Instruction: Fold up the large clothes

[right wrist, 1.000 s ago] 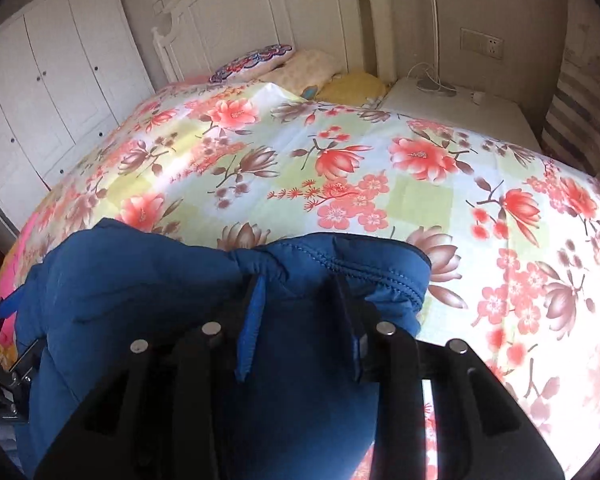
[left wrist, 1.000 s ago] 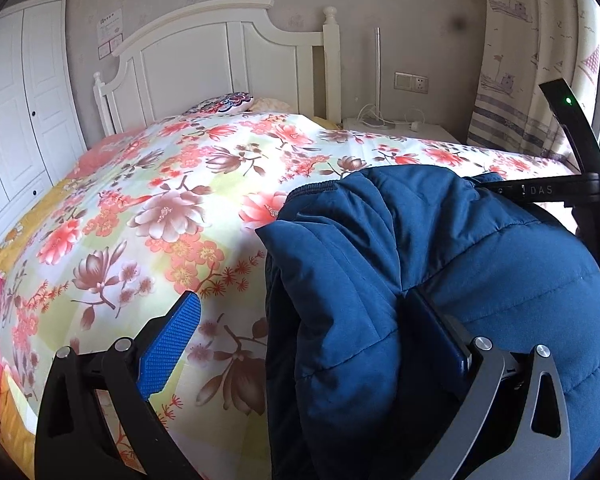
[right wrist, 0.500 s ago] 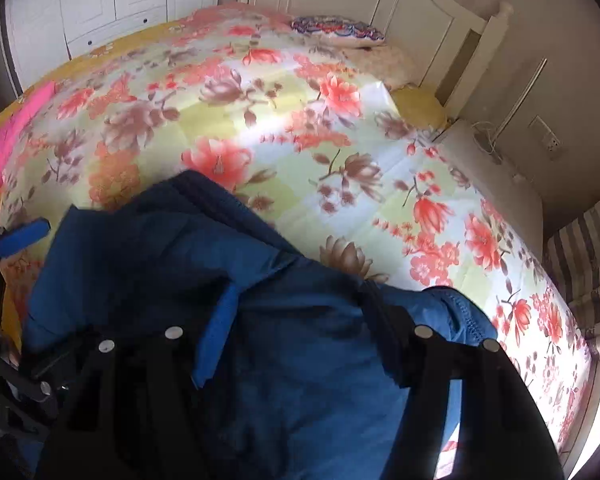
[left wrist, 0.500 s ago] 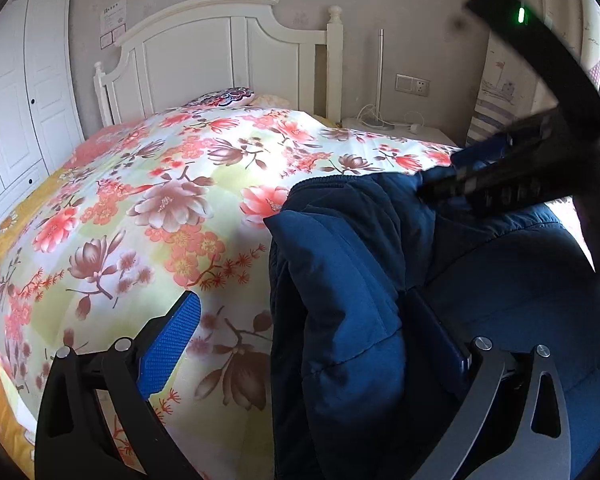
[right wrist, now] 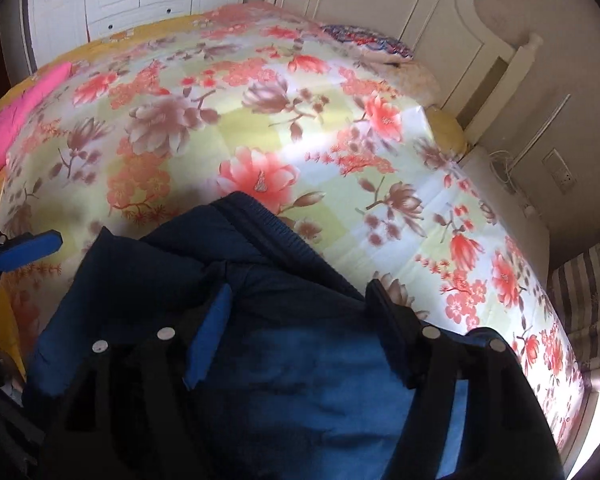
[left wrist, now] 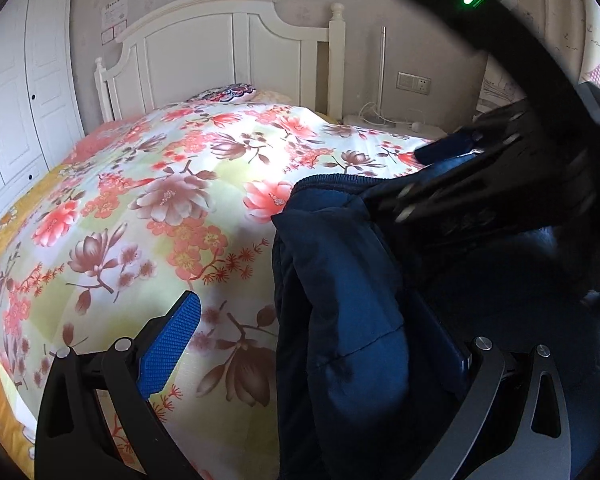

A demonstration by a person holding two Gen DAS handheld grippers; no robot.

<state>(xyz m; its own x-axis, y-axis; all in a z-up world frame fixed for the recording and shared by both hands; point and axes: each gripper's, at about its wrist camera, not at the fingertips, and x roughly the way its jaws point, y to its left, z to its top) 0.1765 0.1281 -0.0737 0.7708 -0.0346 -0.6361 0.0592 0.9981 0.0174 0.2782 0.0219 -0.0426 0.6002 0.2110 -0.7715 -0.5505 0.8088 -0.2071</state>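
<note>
A dark blue padded jacket [left wrist: 348,280] lies bunched on the near part of the floral bed cover [left wrist: 172,208]. My left gripper [left wrist: 308,340] is open, with its right finger buried in the jacket folds and its left blue pad [left wrist: 168,344] over the cover. My right gripper [right wrist: 296,320] is open above the jacket [right wrist: 300,380], jaws spread wide across its ribbed collar [right wrist: 260,220]. In the left wrist view the right gripper [left wrist: 500,176] is blurred above the jacket at the right.
A white headboard [left wrist: 228,52] and patterned pillow [left wrist: 224,92] are at the far end. A white wardrobe [left wrist: 24,92] stands left. A nightstand [left wrist: 392,124] with cables and a striped curtain [right wrist: 588,292] are right. A pink cloth [right wrist: 24,116] lies at the bed's left edge.
My right gripper has opened, letting go of the jacket fold, and swung left and up over the jacket toward the left gripper. The left gripper stayed about in place.
</note>
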